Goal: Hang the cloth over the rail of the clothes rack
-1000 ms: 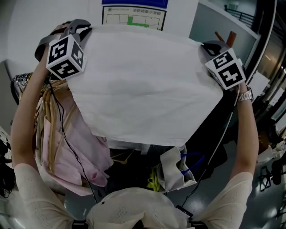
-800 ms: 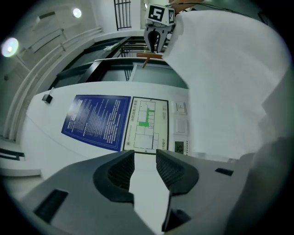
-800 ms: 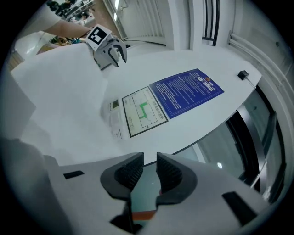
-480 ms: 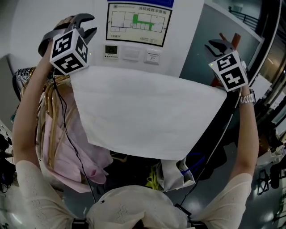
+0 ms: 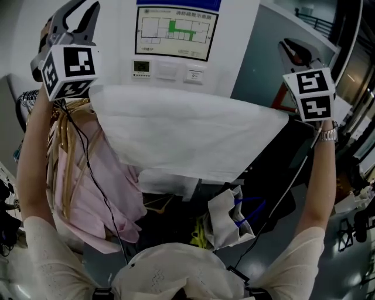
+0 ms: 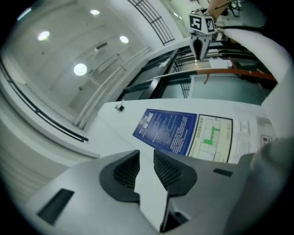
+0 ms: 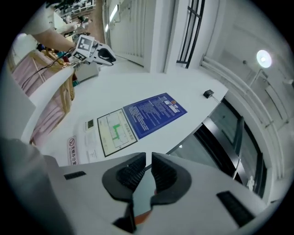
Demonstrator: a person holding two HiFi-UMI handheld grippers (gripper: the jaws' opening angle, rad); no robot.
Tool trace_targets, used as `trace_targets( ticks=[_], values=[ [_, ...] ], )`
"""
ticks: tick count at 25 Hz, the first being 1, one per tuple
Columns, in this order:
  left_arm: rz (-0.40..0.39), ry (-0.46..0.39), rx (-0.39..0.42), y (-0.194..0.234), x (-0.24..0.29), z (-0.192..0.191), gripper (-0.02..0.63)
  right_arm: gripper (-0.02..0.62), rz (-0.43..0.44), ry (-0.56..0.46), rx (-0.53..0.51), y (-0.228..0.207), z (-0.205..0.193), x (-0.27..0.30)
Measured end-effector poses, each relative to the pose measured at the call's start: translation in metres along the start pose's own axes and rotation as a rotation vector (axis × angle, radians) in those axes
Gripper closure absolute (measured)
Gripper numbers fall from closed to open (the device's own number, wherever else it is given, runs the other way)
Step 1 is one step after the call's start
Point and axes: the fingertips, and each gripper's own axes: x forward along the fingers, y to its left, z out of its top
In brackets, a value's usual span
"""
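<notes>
Head view: 1 white cloth (image 5: 187, 132) is lying across the clothes rack (image 5: 26, 104), long axis running L-R, near edge hanging toward the person. Both arms are reaching up, 2 tongs above it. Left tongs (image 5: 78, 13) just opened, now easing back, standing apart, empty; right tongs (image 5: 293, 50) sitting nearly closed, empty.

The person wears a cream knitted top (image 5: 176, 269) with short sleeves (image 5: 44, 258). A silver watch (image 5: 328, 135) is on the right wrist. The left gripper (image 5: 81, 7) and the right gripper (image 5: 291, 47) are both grey. Each one has a white cube (image 5: 65, 70) with black square marks on it. The pads (image 6: 126, 170) inside the jaws are dark and bumpy. A thin black cable (image 5: 88, 170) runs from the left gripper.
</notes>
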Motion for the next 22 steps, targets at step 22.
trace_targets(
  ticks=[22],
  values=[
    [-0.119, -0.058, -0.616, -0.027, -0.201, 0.026, 0.591, 0.577, 0.068, -0.294, 0.598, 0.095, 0.038, -0.165]
  ],
)
